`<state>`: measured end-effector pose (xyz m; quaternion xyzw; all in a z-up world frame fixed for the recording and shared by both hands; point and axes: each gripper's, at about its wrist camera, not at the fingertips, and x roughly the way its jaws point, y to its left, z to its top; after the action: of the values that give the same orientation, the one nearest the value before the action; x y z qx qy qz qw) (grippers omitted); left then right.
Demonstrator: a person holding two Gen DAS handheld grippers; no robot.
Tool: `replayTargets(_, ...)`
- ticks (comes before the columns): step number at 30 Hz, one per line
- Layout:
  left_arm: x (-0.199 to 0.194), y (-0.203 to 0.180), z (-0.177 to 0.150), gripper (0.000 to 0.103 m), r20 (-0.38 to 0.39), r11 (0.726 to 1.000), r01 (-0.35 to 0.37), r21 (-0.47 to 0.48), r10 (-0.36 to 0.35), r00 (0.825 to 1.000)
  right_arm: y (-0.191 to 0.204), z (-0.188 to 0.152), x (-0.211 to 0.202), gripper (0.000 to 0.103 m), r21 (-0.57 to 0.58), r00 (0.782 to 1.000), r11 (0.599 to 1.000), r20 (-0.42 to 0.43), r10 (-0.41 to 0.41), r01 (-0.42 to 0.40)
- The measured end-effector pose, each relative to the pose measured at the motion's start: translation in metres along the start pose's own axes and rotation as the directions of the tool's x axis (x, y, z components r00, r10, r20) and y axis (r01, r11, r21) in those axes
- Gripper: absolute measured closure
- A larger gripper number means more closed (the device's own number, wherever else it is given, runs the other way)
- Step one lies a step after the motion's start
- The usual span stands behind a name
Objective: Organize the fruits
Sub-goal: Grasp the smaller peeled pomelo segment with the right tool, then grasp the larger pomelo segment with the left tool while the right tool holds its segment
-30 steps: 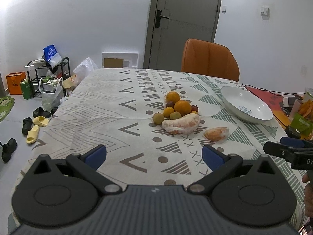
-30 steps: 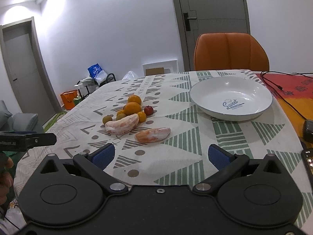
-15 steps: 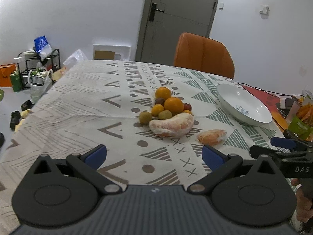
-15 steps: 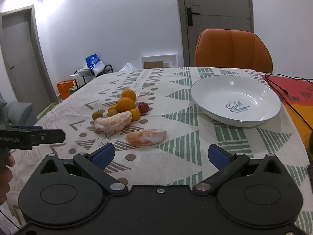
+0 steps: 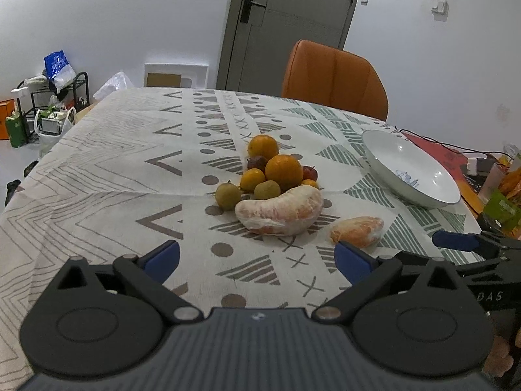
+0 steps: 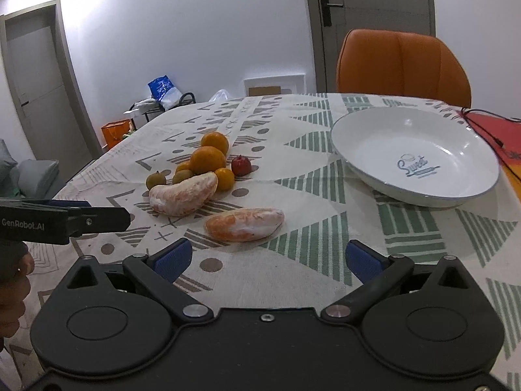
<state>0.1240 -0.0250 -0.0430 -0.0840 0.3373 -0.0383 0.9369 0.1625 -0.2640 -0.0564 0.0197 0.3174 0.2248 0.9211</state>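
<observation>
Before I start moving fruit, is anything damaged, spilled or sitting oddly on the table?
Nothing is spilled or broken. Two peeled segments lie bare on the tablecloth, apart from the whole fruit pile, and the plate holds no fruit. Both grippers are open.

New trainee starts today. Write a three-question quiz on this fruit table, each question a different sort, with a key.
1. True or false: the white bowl already holds fruit.
2. Which fruit lies nearest the right gripper? A) small red fruit B) smaller peeled citrus piece C) far orange
3. Fill in: both the left gripper and the right gripper are ____.

Key: 1 false; 2 B; 3 open, holding nothing.
</observation>
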Motion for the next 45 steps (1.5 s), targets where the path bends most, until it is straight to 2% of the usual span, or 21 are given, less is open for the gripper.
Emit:
replayTargets(3, 0.004, 0.001, 0.002, 0.002, -0.008, 1.000, -0.002, 0.000, 0.002, 1.000, -0.001, 0.001, 0.007, 0.013, 0.000, 1.000, 1.000, -0.024, 0.018, -0.018)
replayTargets(10, 0.013, 0.003, 0.006, 0.003, -0.019, 1.000, -0.004, -0.007, 0.004, 1.000, 0.002, 0.005, 0.020, 0.016, -0.020, 0.997, 0.998, -0.050, 0.052, -0.053)
replayTargets(22, 0.021, 0.020, 0.016, 0.005, -0.040, 0.999, -0.028, -0.047, 0.026, 0.999, 0.022, 0.018, 0.048, 0.020, -0.121, 0.996, 0.991, -0.083, 0.042, -0.052)
replayTargets(26, 0.025, 0.025, 0.018, 0.005, -0.055, 0.998, -0.038, -0.056, 0.035, 0.998, 0.026, 0.019, 0.052, 0.036, -0.154, 0.998, 0.988, -0.063, 0.006, -0.015)
replayTargets(32, 0.031, 0.022, 0.022, 0.005, -0.067, 0.998, -0.042, -0.052, 0.038, 0.997, 0.016, 0.022, 0.049, 0.038, -0.127, 0.998, 0.991, -0.059, 0.038, -0.046)
replayTargets(45, 0.042, -0.005, 0.028, 0.005, -0.072, 0.999, -0.031, -0.013, 0.030, 0.997, -0.010, 0.020, 0.032, 0.038, -0.067, 0.999, 0.997, -0.022, 0.030, -0.032)
